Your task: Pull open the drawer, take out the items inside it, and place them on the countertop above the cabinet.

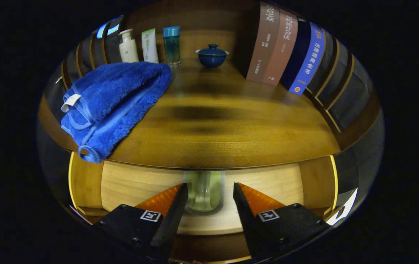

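A pale green glass cup [204, 190] lay in the open drawer [136, 183], under the counter's [224, 135] front edge, between and just ahead of the fingers [180, 200]. It looked rigid, smooth, probably slippery and breakable, so a gentle squeeze across its body seemed best. The gripper [210, 192] stood open, its fingers apart and touching nothing. A blue towel [116, 101] overhung the counter's front left corner.
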Tool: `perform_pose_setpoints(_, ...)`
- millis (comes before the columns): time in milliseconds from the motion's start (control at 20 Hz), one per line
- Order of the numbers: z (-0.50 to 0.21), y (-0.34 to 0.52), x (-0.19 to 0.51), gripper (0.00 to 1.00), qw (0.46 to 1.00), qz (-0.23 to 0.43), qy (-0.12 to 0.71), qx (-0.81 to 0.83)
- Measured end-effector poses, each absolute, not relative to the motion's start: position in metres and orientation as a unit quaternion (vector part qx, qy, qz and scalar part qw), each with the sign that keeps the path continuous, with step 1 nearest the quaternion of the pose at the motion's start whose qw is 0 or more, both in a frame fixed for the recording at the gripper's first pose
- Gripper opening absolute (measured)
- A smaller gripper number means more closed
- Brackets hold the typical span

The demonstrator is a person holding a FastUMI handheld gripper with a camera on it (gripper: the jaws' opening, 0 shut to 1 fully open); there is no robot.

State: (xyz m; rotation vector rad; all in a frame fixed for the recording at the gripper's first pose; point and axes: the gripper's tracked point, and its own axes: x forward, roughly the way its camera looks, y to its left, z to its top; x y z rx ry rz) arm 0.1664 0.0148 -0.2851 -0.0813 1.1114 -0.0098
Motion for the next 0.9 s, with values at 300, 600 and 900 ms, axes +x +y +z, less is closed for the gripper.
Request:
perform_pose_setpoints(300, -0.309, 0.016, 0.168, 0.28, 0.841, -0.007, 0.541, -0.019)
perform_pose_setpoints(600, -0.298, 0.022, 0.152, 0.19, 0.839, -0.005, 0.543, -0.017)
perform_pose_setpoints(900, -0.252, 0.033, 0.127, 0.19, 0.843, -0.012, 0.537, -0.022)
